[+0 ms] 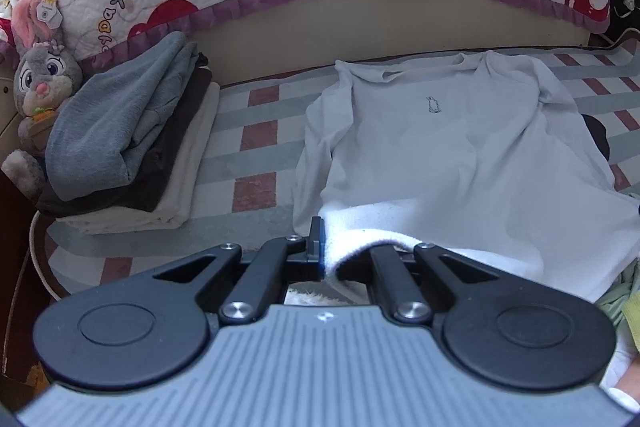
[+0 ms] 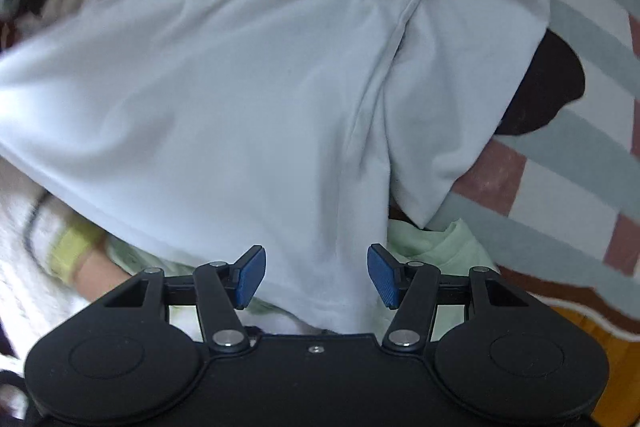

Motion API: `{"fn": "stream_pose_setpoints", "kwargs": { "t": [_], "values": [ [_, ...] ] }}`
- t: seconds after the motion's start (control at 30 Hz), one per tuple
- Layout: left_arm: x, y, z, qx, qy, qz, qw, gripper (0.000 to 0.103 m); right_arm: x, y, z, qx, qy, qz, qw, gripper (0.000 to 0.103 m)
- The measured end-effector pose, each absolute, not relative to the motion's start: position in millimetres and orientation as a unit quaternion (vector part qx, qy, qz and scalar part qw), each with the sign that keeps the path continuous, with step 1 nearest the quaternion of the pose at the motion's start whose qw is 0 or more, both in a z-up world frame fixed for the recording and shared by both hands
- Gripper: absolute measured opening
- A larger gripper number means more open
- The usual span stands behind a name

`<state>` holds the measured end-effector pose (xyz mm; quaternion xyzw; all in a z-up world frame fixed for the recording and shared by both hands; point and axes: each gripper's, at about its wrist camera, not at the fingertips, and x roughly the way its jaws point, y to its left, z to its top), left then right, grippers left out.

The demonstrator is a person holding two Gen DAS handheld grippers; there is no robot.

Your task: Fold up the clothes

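We have a white shirt point(image 1: 440, 147) spread face up on the bed point(image 1: 256, 139), collar toward the headboard and hem toward us; beside it, to the left, sits a stack of folded clothes point(image 1: 132, 155), so we judge this shirt to be the piece in hand. Our left gripper point(image 1: 344, 247) is closed on the near hem, the fleecy lining turned up over its fingers; our right gripper point(image 2: 316, 277) stands wide open with the hem lying between its blue pads point(image 2: 252, 277), holding nothing yet. The right sleeve looks already tucked over the body, with a dark garment point(image 2: 548, 87) and a pale green one point(image 2: 440, 243) peeking from beneath. The step appears to be taking the bottom edge at two points; next we need the right gripper to close on the hem, level with the left, then lift both together and carry the edge toward the collar without dragging the clothes underneath.
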<state>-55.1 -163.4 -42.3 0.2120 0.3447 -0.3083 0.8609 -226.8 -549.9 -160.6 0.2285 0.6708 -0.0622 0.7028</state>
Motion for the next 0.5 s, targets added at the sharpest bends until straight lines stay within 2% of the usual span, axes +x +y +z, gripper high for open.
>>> {"fn": "stream_pose_setpoints", "kwargs": {
  "t": [0.07,0.13,0.17,0.2,0.33,0.5],
  "values": [
    [-54,-164,-46,0.211,0.349,-0.307,0.860,0.002,-225,-547,-164,0.214,0.681,-0.063,0.698,0.059],
    [-54,-165,-46,0.209,0.350,-0.307,0.860,0.002,-223,-543,-168,0.199,0.691,-0.063,0.692,0.045],
    [-53,-165,-45,0.208,0.350,-0.307,0.860,0.002,-222,-542,-169,0.192,0.696,-0.063,0.689,0.018],
    [-53,-165,-45,0.207,0.350,-0.306,0.861,0.002,-221,-540,-171,0.184,0.700,-0.063,0.687,0.006],
    [-54,-157,-33,0.206,0.355,-0.322,0.853,0.002,-222,-535,-171,0.155,0.714,-0.066,0.679,0.004],
    [-57,-149,-18,0.205,0.362,-0.345,0.841,0.002,-255,-536,-124,0.127,0.697,-0.080,0.701,0.004]
  ]
}}
